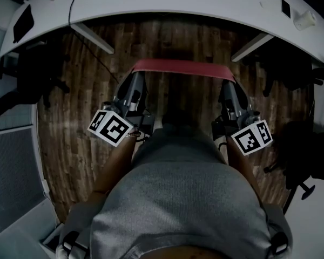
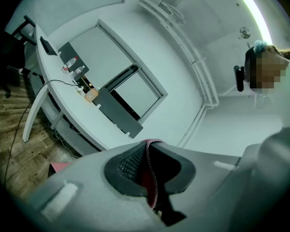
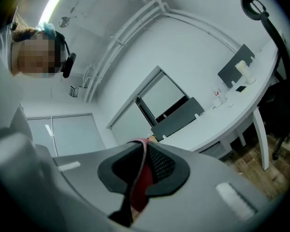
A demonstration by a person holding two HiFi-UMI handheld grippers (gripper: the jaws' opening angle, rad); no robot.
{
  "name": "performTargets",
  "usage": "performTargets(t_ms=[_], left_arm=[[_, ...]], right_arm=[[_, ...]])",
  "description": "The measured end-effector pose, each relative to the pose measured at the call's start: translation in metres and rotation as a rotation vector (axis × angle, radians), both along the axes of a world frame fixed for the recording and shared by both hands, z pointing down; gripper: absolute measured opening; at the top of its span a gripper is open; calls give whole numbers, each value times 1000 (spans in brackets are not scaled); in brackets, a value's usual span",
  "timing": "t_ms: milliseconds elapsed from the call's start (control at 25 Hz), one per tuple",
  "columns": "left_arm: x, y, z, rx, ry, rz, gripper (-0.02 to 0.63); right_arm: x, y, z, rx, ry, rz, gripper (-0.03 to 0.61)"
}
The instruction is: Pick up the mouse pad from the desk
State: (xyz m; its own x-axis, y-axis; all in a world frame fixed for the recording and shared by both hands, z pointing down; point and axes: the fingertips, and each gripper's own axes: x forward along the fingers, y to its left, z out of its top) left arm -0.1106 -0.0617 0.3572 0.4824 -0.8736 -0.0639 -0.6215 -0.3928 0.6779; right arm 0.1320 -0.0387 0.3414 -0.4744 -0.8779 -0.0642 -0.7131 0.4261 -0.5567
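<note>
A red mouse pad (image 1: 181,67) hangs stretched between my two grippers above the wooden floor, clear of the white desk (image 1: 167,1). My left gripper (image 1: 134,74) is shut on its left end. My right gripper (image 1: 227,81) is shut on its right end. In the left gripper view the pad's stitched red edge (image 2: 153,175) runs pinched between the dark jaw pads. The right gripper view shows the same red edge (image 3: 141,170) clamped between its pads. Both grippers point level.
The curved white desk carries a cable, small items and a phone-like object (image 1: 285,7). Desk legs (image 1: 92,38) stand at left and right. Dark office chairs (image 1: 297,144) sit at the right; a grey panel (image 1: 11,166) stands at the left. A person stands behind the grippers.
</note>
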Motion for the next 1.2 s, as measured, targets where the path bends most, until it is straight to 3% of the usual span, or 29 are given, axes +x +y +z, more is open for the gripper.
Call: performTargets(t_ms=[1200], left_arm=[[-6,-15,2,2,-15,10,16]], right_arm=[[-5,-14,2,-5,41,1,28]])
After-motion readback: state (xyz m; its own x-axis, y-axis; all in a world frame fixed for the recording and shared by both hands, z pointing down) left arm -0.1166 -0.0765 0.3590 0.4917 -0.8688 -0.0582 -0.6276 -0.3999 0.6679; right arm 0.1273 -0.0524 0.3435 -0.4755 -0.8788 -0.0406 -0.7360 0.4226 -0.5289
